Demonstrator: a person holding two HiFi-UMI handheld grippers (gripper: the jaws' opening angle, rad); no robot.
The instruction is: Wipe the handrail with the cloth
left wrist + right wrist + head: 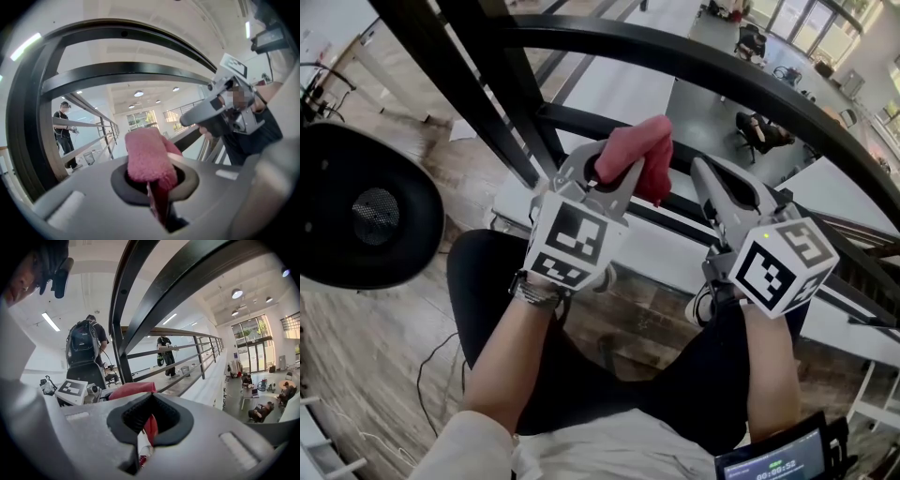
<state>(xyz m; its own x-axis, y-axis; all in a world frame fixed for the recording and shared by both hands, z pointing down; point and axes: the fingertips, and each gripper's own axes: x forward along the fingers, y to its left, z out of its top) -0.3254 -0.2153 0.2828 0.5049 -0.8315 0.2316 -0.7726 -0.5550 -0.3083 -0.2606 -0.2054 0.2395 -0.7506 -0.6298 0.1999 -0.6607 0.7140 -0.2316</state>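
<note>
A pink-red cloth [642,150] is bunched at the tip of my left gripper [614,173], which is shut on it; a fold hangs over the jaws. The left gripper view shows the cloth [147,157] pinched in the seam of the left gripper [157,190]. The black handrail [750,84] curves across just beyond both tips, and its bars [122,75] arch overhead. My right gripper [705,173] is beside the cloth, a little to its right, jaws together and holding nothing [185,121]. In the right gripper view the cloth [129,390] shows behind the right gripper [147,427].
A black round object [370,206] sits close at the left. Below the rail, an open hall holds seated people [759,131]. Other people stand along the walkway [86,348] [165,350] [63,126]. A small screen [773,459] is at the bottom right.
</note>
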